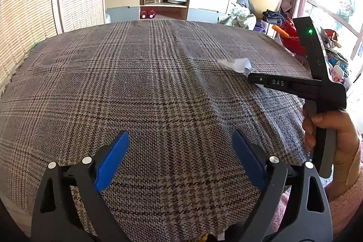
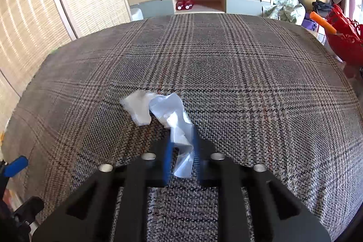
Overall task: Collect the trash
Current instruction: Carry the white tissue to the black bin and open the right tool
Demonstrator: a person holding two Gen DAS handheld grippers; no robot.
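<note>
1. A crumpled white wrapper (image 2: 158,110) lies on the plaid cloth (image 2: 249,74) that covers the table, toward the near edge and nearer the right edge than the left.
2. The right gripper (image 2: 181,149) has its blue pads drawn in narrow on the near tail of the wrapper, which sits pinched between them; the rest of the wrapper trails away across the cloth.
3. The left gripper (image 1: 180,160) hangs over the near edge with its jaws wide and nothing between them.
4. The step in hand looks like the pickup of this one piece of trash, with the grip just made.
5. The next move likely calls for a straight lift, since thin plastic can slip out, then carrying it to a bin; no bin can be made out for certain.
</note>
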